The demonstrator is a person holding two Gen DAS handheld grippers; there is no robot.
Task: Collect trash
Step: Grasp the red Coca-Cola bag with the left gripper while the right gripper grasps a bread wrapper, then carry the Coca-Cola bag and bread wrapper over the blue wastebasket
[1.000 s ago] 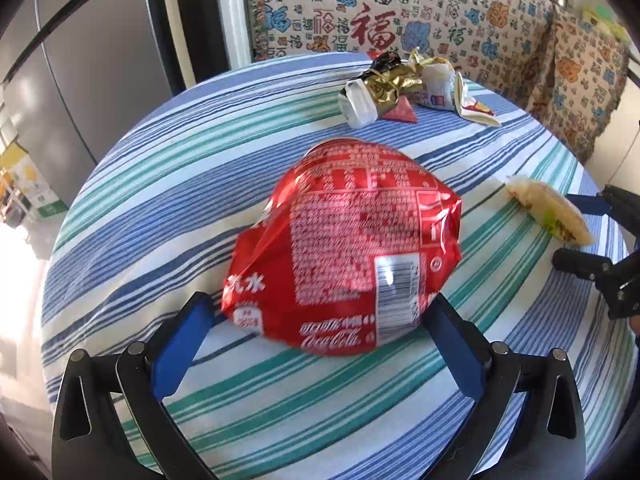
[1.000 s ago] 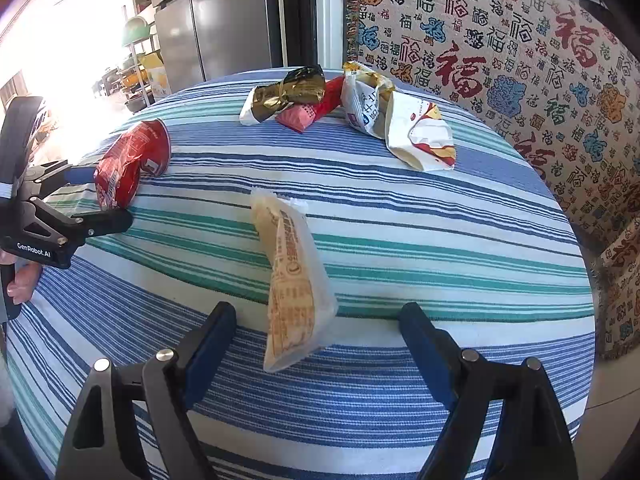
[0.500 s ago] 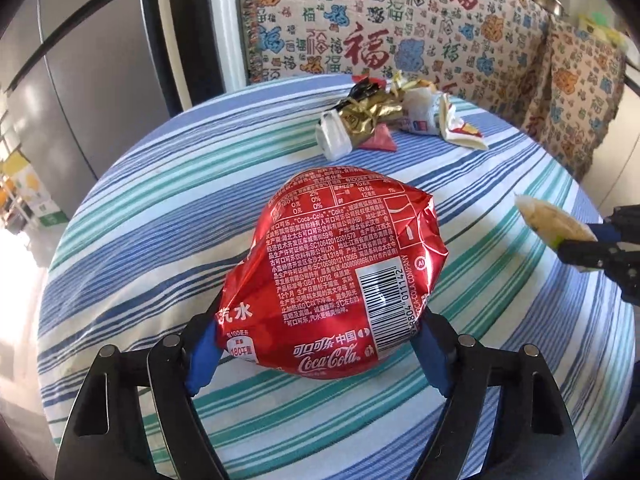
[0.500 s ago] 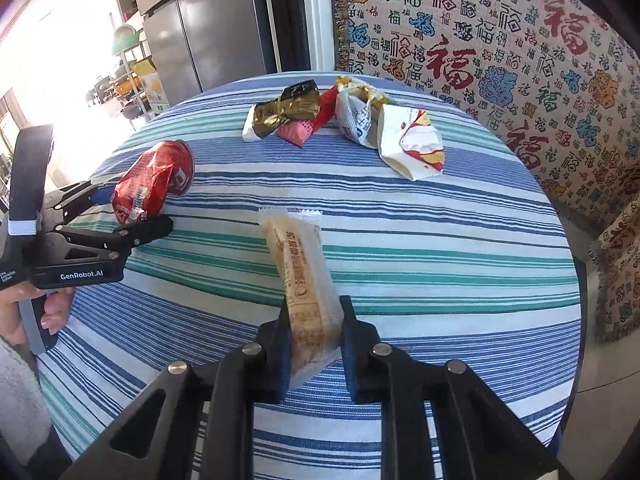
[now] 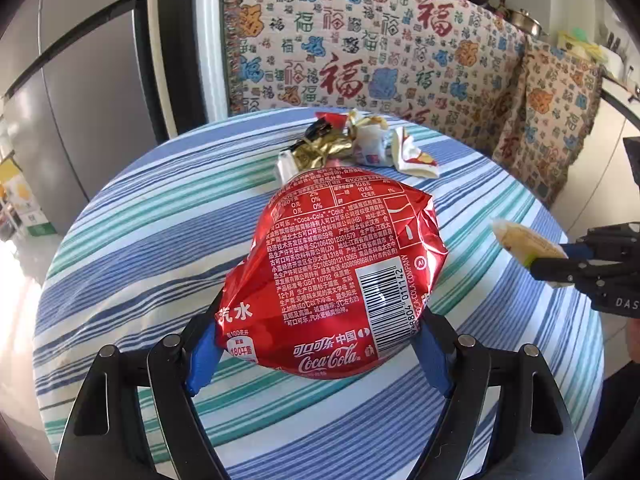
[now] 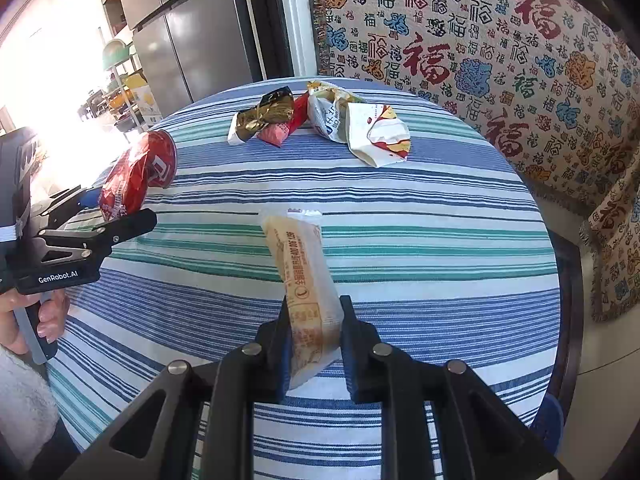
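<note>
The left gripper [image 5: 320,350] pinches a crushed red can [image 5: 332,276]; the right gripper [image 6: 314,344] squeezes a yellow wrapper [image 6: 306,284]. Remaining trash [image 6: 320,120] sits at twelve o'clock on the table [image 6: 440,240]. That slick, crumpled can might slip loose.

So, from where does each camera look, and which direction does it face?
Left wrist: on the left gripper, facing along its fingers at the red Coca-Cola wrapper it clamps.
Right wrist: on the right gripper, facing the yellow snack packet it clamps; a hand shows.
Shared: the striped table, the wrapper pile, each other's gripper.
</note>
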